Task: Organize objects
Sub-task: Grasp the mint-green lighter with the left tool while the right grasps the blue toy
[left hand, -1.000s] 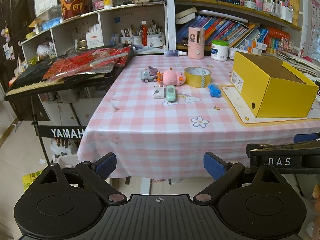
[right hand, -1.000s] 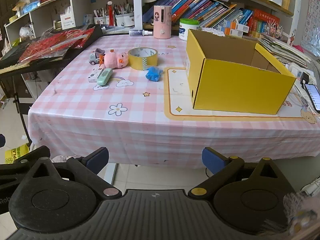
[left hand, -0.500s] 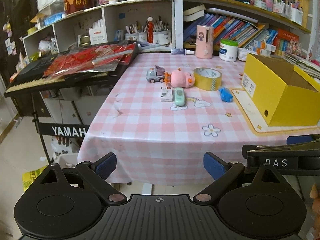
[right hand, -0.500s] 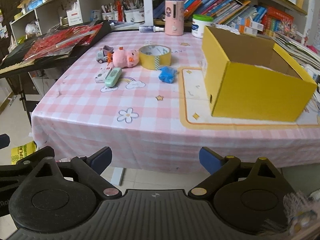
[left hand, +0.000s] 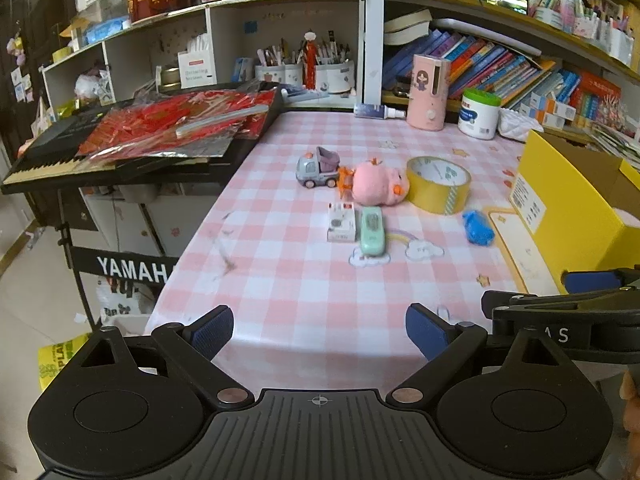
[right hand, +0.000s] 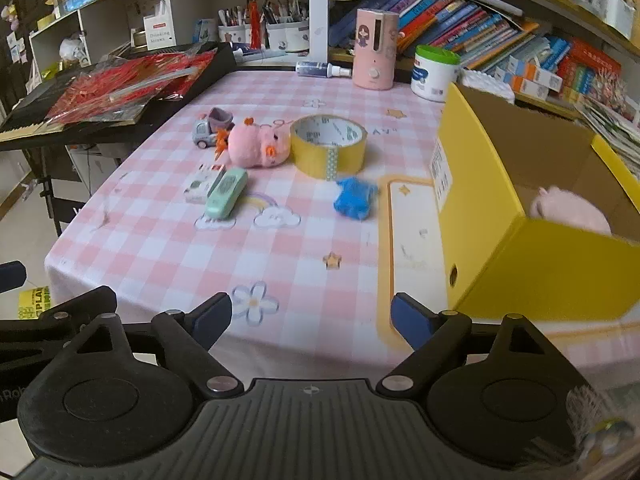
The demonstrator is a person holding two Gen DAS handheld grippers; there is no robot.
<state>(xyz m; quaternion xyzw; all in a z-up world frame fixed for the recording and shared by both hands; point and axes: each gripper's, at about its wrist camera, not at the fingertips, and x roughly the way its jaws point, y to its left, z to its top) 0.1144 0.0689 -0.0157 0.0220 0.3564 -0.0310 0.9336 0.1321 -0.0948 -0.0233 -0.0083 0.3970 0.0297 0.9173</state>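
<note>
Left tool spread, angled down over table, right tool closing, empty.

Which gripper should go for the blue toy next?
Right. The blue toy lies ahead of the right gripper, beside the yellow box; from the left gripper it sits off toward the right.

Bare near tablecloth — open approach, toys clustered mid-table, yellow box walling the right

White capitals "YAMAHA", the last letter partly hidden, run across the keyboard stand. A white box on the shelf reads "Drinking Straws".
</note>
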